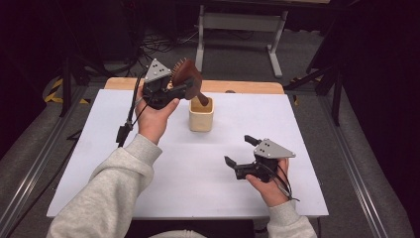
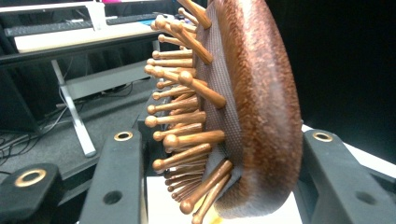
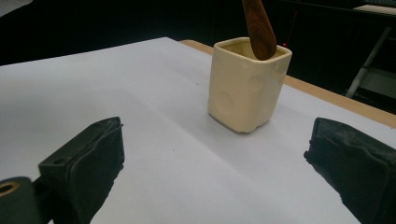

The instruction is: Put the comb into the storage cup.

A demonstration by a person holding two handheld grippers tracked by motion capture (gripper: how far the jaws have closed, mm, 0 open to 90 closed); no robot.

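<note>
Wooden peg-bristled hairbrush (image 1: 187,75), handle in squarish cream cup (image 1: 201,115)

The white table (image 1: 198,163) is evenly lit from above; the surroundings stay dark; shadows are soft; the near black jaws are blurred.

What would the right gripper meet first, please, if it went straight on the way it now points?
Probably the cream cup: it stands ahead, between the open jaws of the right gripper, with bare white table before it. The depth is hard to judge.
</note>
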